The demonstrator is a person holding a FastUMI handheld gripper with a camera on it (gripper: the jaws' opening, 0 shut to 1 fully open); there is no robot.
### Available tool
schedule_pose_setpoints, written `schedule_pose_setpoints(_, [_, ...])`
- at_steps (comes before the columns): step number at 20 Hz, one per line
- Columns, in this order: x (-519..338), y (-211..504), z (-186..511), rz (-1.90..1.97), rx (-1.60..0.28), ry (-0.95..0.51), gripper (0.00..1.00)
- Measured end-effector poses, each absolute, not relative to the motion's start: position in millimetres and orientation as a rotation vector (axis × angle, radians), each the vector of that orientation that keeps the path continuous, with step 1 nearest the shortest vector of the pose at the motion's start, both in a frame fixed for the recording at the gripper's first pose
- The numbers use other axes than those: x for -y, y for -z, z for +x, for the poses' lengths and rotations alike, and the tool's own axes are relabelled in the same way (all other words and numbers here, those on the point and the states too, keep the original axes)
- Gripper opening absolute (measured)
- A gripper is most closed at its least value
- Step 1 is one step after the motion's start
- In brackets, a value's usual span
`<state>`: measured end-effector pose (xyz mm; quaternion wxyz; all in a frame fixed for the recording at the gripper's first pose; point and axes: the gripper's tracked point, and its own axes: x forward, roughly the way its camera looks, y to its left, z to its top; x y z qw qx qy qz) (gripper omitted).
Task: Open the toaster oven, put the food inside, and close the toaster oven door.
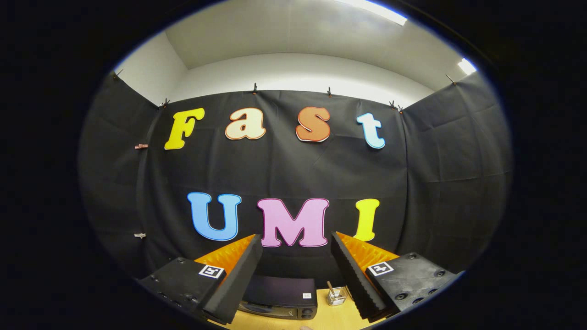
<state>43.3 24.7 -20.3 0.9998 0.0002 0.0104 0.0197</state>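
Gripper (296, 256) fingers spread wide w/ nothing between, held high & far back from toaster oven (279, 299) sitting low on table (330, 318) betw. fingers, small glass jar (336, 297) just right; prob. heavy, rigid box w/ stiff hinged door, best gripped at door handle.

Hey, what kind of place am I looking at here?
Probably a small recording booth set up for a kitchen task: black cloth walls clipped up under a plain ceiling, and a wooden table holding a toaster oven and a small glass container. The gripper is open.
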Motion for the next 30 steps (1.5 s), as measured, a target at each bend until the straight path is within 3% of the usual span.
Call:
schedule_pose_setpoints(5, [-46, 50, 77, 0.005, -0.047, -0.090, 0.97])
schedule_pose_setpoints(12, [-91, 153, 112, 0.028, -0.145, -0.146, 0.98])
schedule_pose_setpoints(23, [-118, 283, 121, 0.111, -0.229, -0.076, 0.98])
schedule_pose_setpoints(30, [-128, 381, 105, 0.058, -0.385, -0.048, 0.96])
